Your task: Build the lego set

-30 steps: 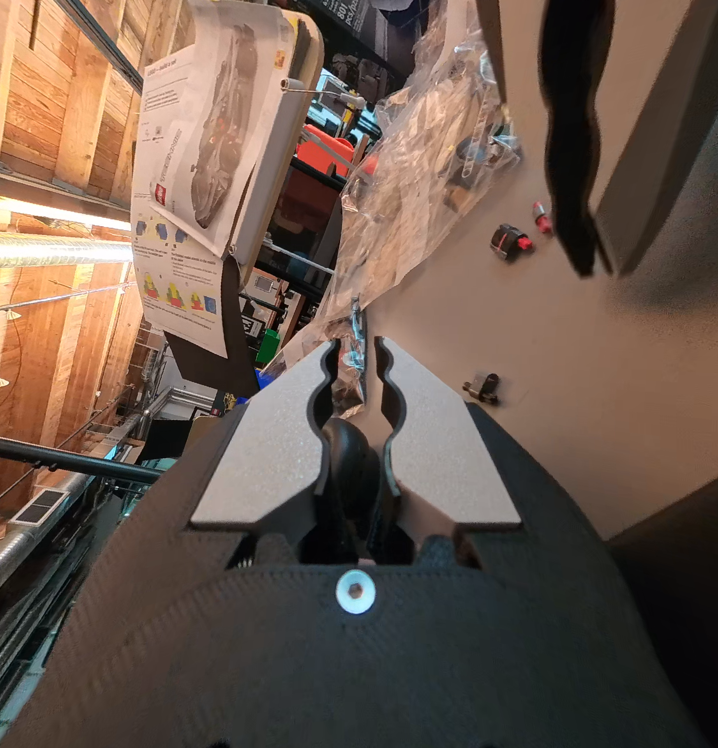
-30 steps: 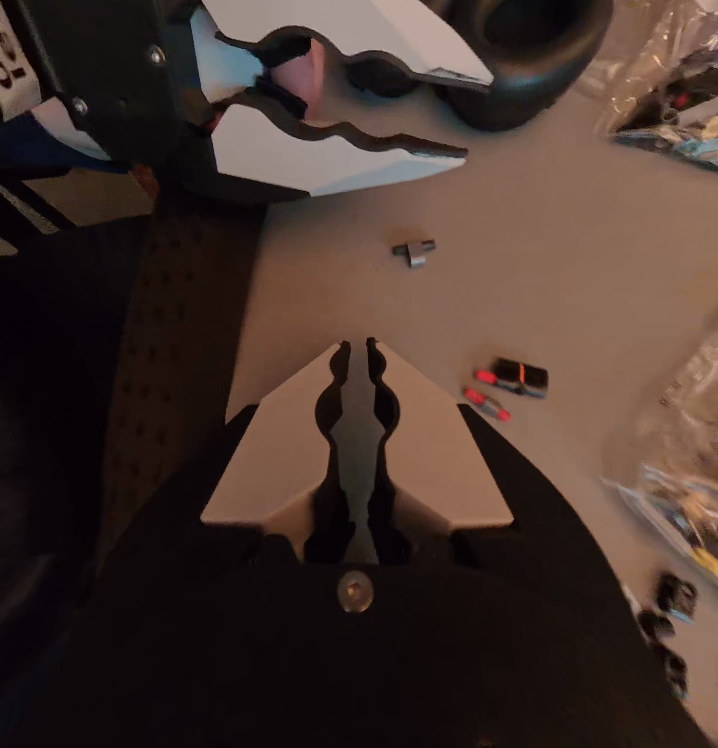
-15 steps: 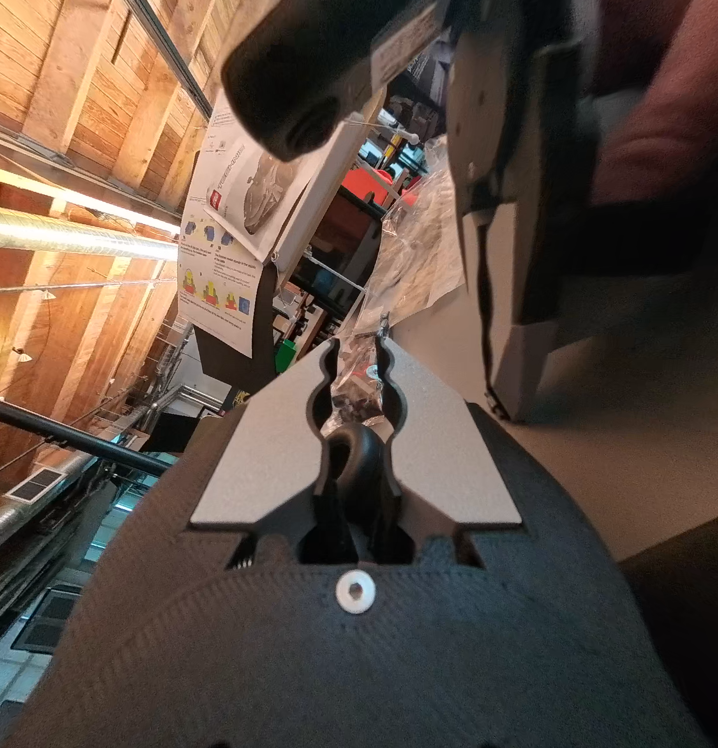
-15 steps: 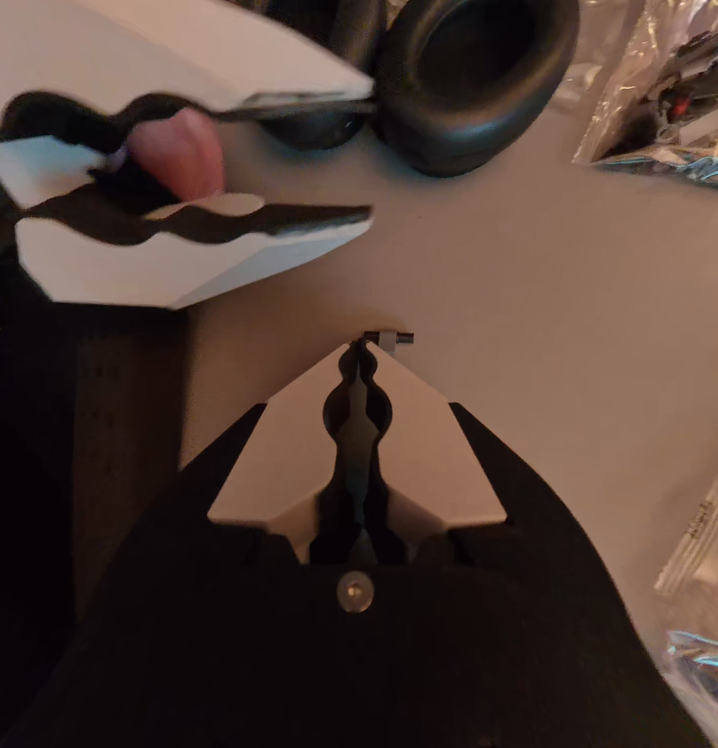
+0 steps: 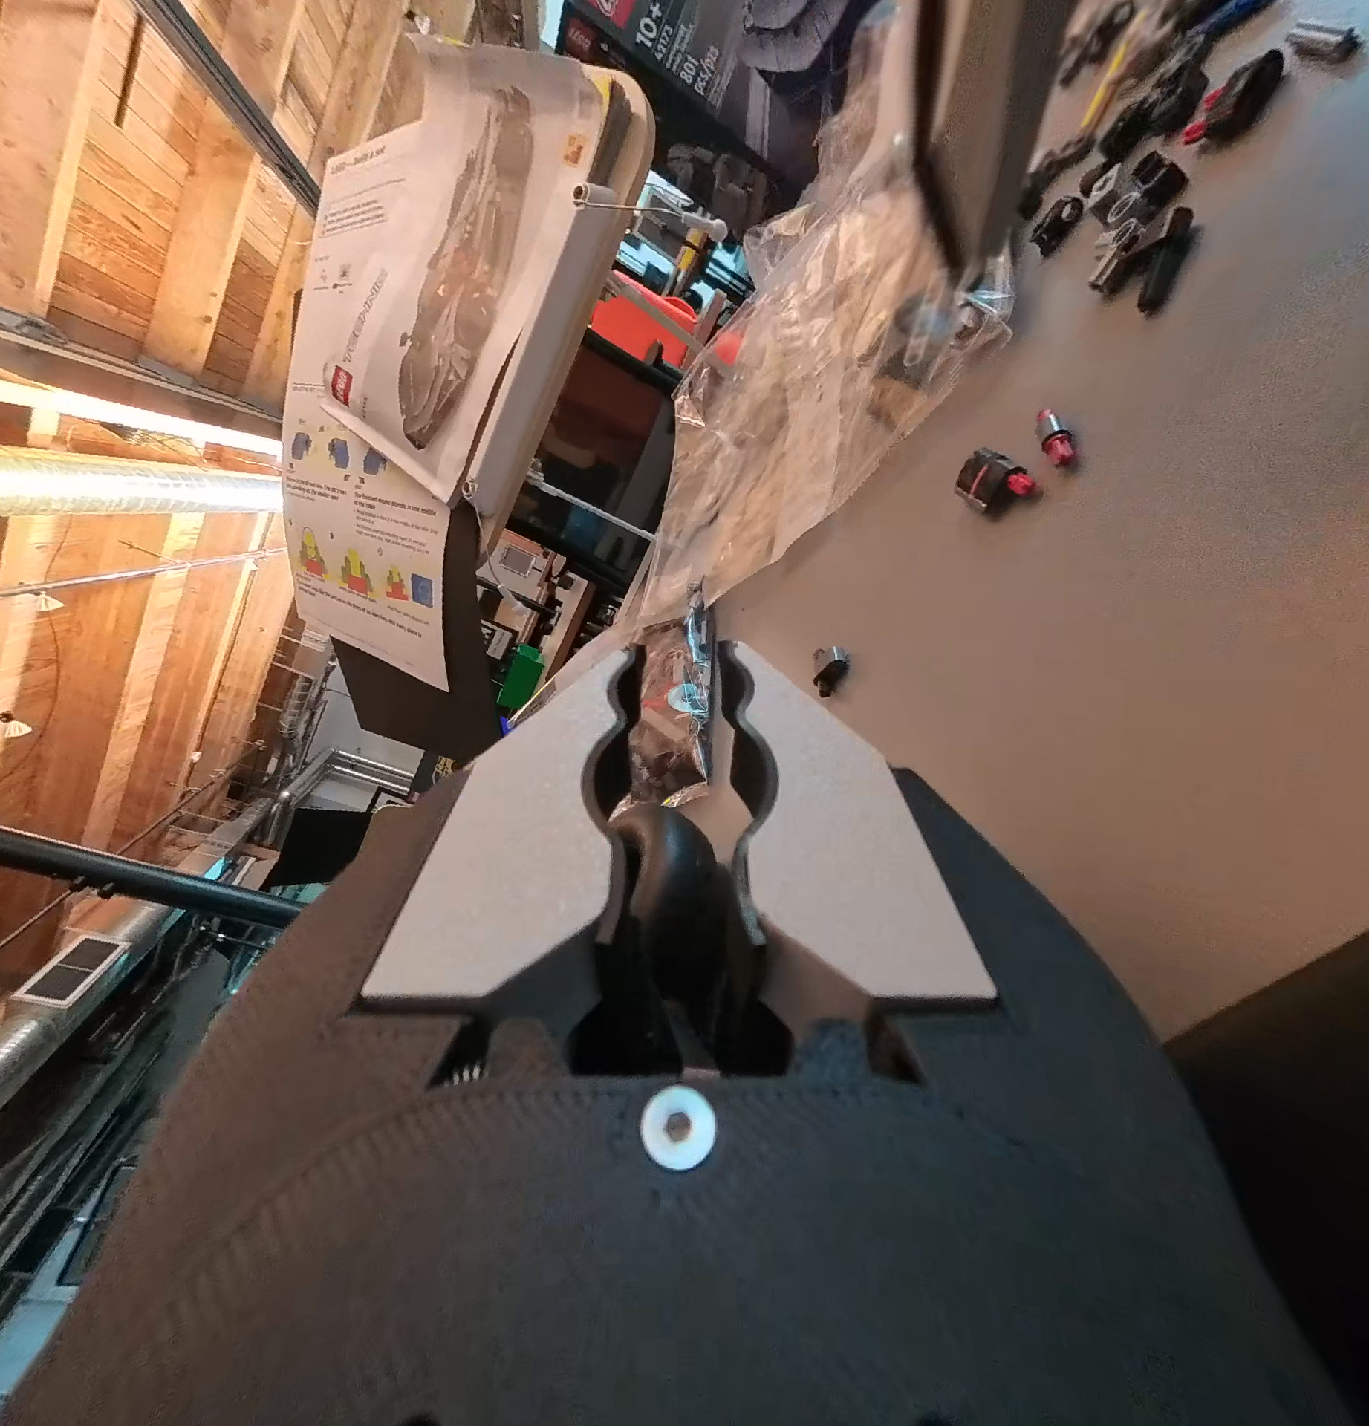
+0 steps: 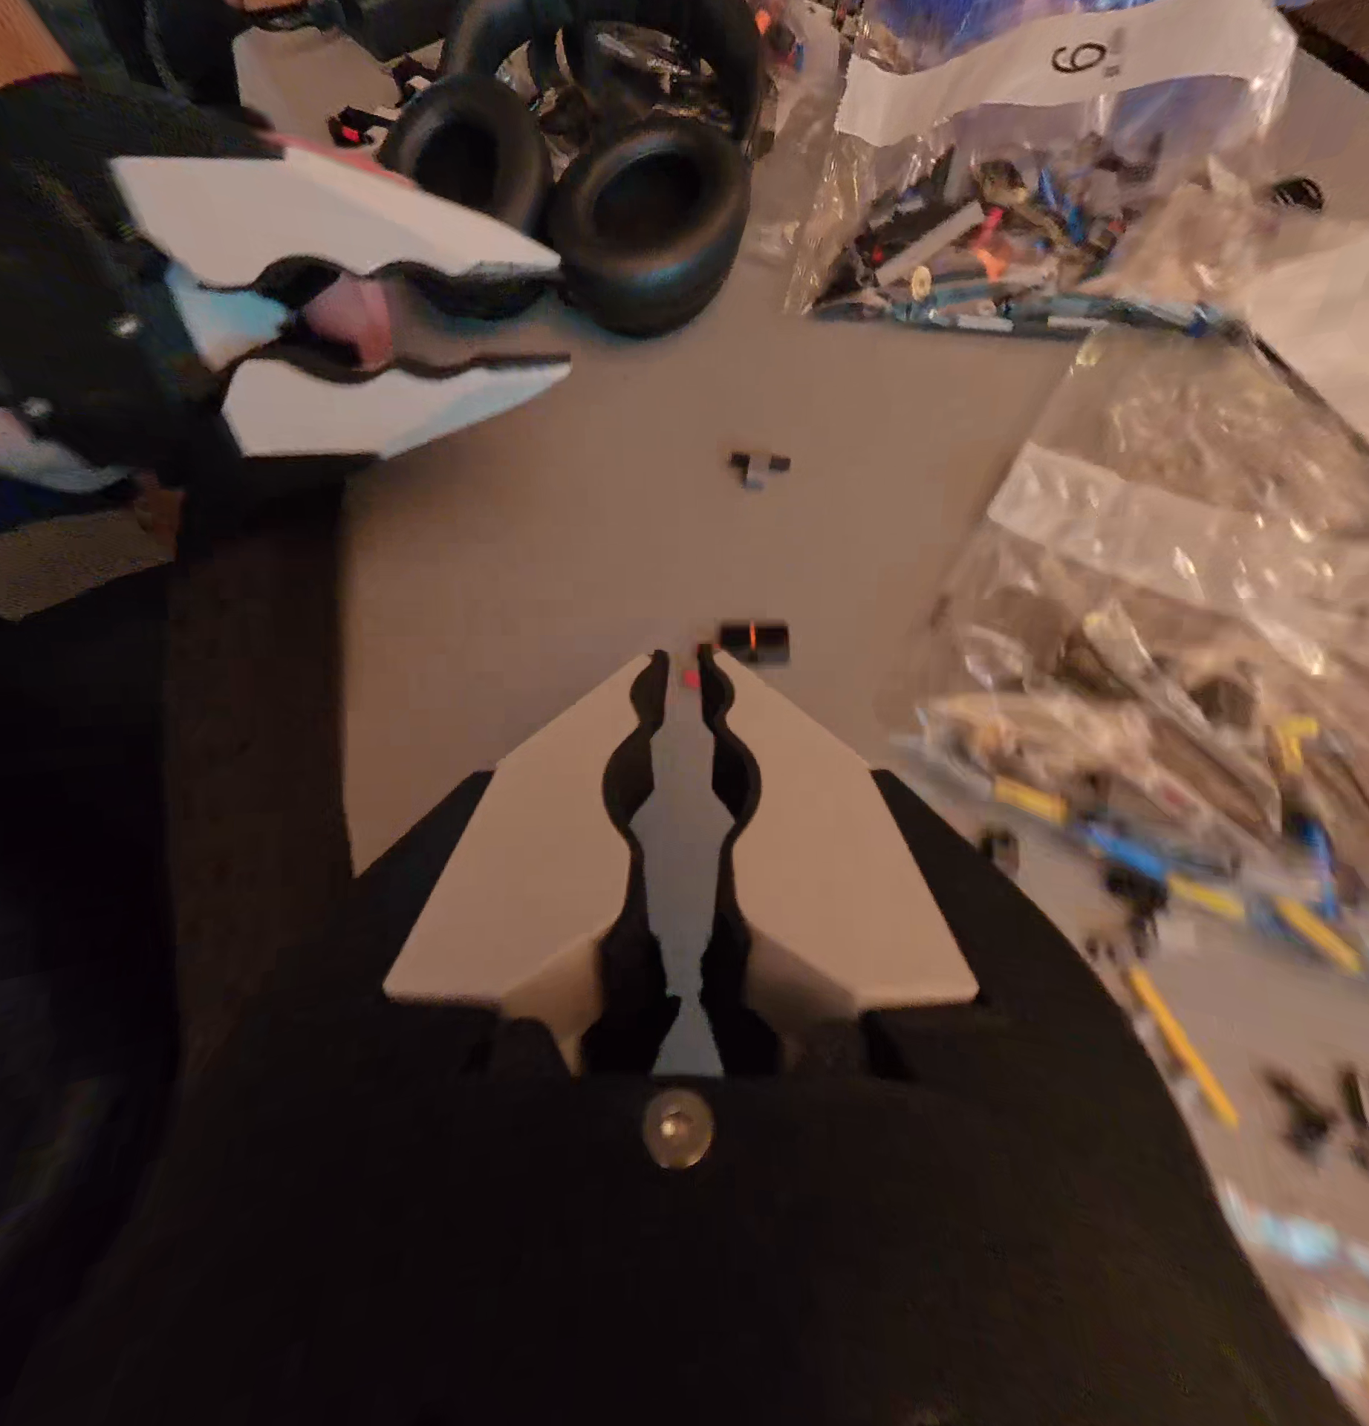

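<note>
Left wrist view: the left gripper (image 5: 677,664) is pinching a black rubber tyre (image 5: 677,856) deep between its fingers, tips standing apart with a gap. It is hovering tilted beside the tan table (image 5: 1090,772). A small grey-black connector (image 5: 829,668) is lying on the table just right of the tips. Farther off, a black piece with red pin (image 5: 988,480) and a loose red pin (image 5: 1055,446) are sitting close together. Clear parts bags (image 5: 804,370) are piling up along the table edge, and an instruction booklet (image 5: 426,324) is hanging on a stand behind.

Right wrist view: the right gripper (image 6: 679,657) is hanging over the table, jaws nearly closed with a narrow slit, holding nothing. The red pin (image 6: 690,677) is showing right at its tips; the black piece (image 6: 752,639) is lying just beyond, to the right. The grey connector (image 6: 758,468) is sitting farther ahead. The left gripper (image 6: 561,316) is reaching in from the left, something pink (image 6: 349,312) between its fingers. Black headphones (image 6: 650,224) are resting at the far edge beside parts bags.
</note>
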The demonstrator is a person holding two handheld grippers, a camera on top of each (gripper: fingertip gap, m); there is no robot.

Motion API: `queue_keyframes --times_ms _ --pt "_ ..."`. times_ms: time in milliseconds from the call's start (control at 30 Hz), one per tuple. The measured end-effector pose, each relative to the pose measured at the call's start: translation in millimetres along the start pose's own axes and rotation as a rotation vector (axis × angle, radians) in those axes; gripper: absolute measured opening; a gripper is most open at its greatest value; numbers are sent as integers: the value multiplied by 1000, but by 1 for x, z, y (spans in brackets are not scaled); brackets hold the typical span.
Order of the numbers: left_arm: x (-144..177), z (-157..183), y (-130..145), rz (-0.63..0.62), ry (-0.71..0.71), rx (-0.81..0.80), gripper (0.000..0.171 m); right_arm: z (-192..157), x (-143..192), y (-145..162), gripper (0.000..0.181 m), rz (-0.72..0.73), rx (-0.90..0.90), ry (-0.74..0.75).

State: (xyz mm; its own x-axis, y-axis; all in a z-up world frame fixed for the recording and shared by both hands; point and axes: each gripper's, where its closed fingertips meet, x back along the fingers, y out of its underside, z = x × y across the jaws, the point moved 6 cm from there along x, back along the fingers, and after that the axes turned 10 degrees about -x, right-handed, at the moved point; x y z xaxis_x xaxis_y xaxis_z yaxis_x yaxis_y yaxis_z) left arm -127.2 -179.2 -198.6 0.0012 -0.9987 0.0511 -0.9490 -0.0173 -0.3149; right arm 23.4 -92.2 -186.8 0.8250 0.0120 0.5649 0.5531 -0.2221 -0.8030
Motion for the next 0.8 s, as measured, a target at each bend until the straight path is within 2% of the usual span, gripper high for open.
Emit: queue_keyframes --times_ms 100,200,433,600,800 --pt "-1 1 0 -6 5 -15 18 9 37 30 3 -12 -38 -8" --pt "-1 1 0 -18 -2 -20 17 13 47 51 0 -58 -72 -34" --pt "-1 1 0 -29 -9 -32 16 19 5 56 0 -184 -41 -29" --pt "-1 1 1 -29 -8 -30 16 13 -27 37 0 -197 -15 -91" --pt "0 0 0 -21 -15 -26 15 20 -51 18 0 -213 19 -67"
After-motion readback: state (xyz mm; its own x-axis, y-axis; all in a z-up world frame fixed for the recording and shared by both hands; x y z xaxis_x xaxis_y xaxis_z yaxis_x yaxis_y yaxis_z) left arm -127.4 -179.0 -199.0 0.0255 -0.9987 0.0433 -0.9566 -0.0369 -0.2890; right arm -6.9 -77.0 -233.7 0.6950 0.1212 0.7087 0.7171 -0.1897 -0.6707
